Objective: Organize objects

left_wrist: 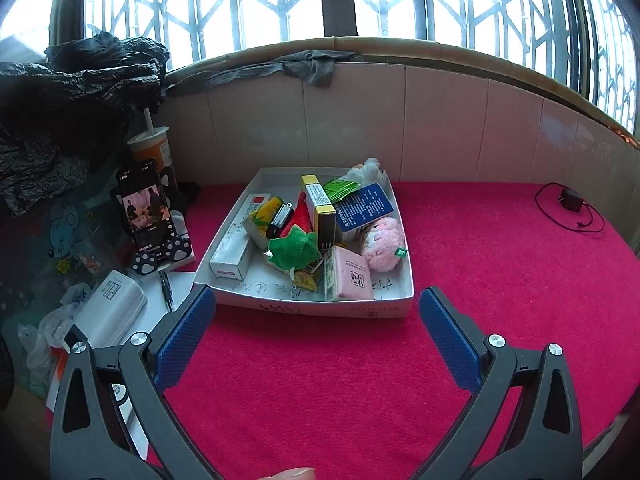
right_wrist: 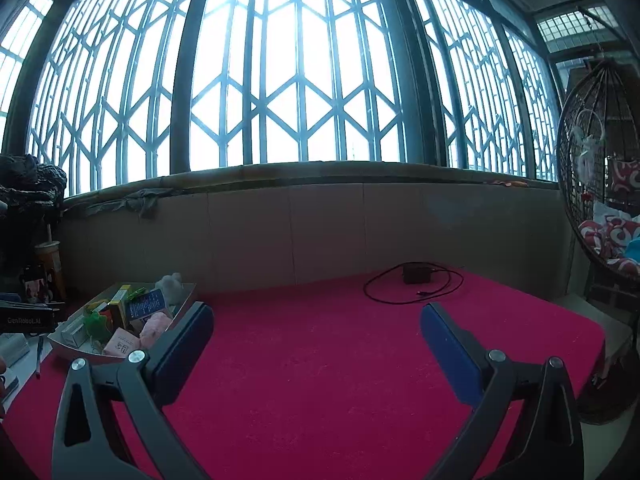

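Found the objects heaped in a white tray (left_wrist: 360,307) at the far centre of the red cloth (left_wrist: 320,380) in the left wrist view, and far left in the right wrist view. Held the left gripper (left_wrist: 317,294) with tongs wide apart and empty, just short of the tray's near wall. Held the right gripper (right_wrist: 316,308) spread the same way, empty, over bare cloth well to the right of the tray.

Judged the whole load light. Took the pink plush (left_wrist: 384,246) in the near right corner for soft and squashy: best pinched across the body, on top and free to lift. Took the blue box (left_wrist: 366,206) and the yellow box (left_wrist: 322,208) for stiff but crushable card: best gripped across the narrow faces, gently. Took the pink packet (left_wrist: 350,278) at the near wall for film-wrapped and probably slippery: best gripped across its short width. Noted a loose pile, likely to shift once one piece is lifted.
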`<act>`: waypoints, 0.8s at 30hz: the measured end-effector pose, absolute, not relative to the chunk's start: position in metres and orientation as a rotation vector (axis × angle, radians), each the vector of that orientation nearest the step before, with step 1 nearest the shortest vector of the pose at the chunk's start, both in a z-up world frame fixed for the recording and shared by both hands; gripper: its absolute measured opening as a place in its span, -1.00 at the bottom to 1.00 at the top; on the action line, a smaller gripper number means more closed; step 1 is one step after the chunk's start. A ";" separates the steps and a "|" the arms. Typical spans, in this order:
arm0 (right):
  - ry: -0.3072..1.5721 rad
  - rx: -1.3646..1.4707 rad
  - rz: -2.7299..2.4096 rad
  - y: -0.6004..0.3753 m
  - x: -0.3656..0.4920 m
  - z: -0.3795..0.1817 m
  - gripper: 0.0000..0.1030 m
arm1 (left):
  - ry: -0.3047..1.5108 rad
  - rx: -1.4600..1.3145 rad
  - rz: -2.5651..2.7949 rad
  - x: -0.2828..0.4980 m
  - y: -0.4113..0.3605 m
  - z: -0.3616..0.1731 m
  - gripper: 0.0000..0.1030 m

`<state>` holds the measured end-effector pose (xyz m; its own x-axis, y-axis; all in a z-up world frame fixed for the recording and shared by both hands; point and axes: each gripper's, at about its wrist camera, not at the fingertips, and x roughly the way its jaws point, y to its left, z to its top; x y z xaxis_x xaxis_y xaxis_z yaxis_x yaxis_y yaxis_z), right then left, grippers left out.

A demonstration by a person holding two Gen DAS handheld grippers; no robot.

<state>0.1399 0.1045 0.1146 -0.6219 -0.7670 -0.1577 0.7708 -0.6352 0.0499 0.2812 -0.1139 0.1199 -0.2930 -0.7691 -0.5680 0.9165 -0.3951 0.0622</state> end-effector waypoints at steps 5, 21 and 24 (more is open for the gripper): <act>0.007 0.217 -2.257 0.111 0.137 0.115 1.00 | 0.315 0.626 -1.883 0.281 -0.107 0.123 0.99; 0.042 0.271 -2.251 0.103 0.133 0.106 1.00 | 0.359 0.655 -1.895 0.278 -0.112 0.113 0.99; 0.039 0.282 -2.255 0.104 0.131 0.105 1.00 | 0.357 0.651 -1.905 0.277 -0.110 0.112 0.99</act>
